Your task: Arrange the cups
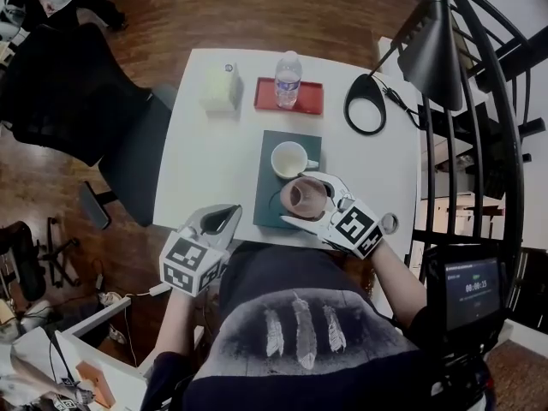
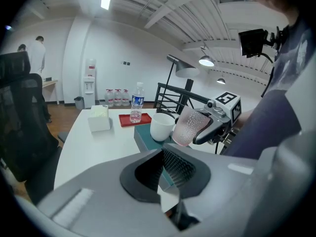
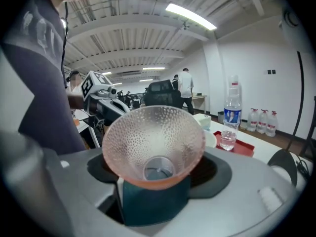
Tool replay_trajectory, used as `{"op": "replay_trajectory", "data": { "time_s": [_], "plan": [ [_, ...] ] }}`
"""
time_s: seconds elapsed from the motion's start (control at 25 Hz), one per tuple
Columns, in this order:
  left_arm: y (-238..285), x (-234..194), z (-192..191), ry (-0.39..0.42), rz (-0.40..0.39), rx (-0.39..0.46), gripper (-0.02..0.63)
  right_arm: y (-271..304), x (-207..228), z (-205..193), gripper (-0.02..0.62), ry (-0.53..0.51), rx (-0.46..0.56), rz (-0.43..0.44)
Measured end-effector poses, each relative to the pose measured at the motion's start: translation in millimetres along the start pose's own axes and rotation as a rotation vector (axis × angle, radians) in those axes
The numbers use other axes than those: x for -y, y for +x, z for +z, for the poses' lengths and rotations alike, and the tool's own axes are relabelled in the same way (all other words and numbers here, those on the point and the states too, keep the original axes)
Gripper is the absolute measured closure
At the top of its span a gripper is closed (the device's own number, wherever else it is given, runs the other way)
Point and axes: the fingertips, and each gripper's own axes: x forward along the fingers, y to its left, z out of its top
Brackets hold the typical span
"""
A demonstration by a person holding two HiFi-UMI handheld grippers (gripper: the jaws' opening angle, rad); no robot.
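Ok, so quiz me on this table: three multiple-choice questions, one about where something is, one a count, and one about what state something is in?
1. The water bottle stands on: A the red tray; B the green mat; C the chair.
2. Cups in view: A one; B two; C four.
3. The pink cup is: A held in the right gripper; B lying on the floor; C standing on the tray.

Answers: 1 A, its base sits on the tray. 2 B, only the white cup and the pink cup show. 3 A, the gripper's jaws clamp its sides.
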Motion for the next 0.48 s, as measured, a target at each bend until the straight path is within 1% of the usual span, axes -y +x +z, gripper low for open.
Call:
{"op": "replay_trajectory", "data": {
  "time_s": [0.24,0.48],
  "plan": [
    [0,-4,2,-0.002,-0.003,0.0,0.591,-1,-11,1,0.209,-0.037,-0.04,0.034],
    [1,-2,2,0.0,-0.016,-0.004,0.591,10,-22,-5,0.209,-0.05,-0.081,0.042]
  ]
}}
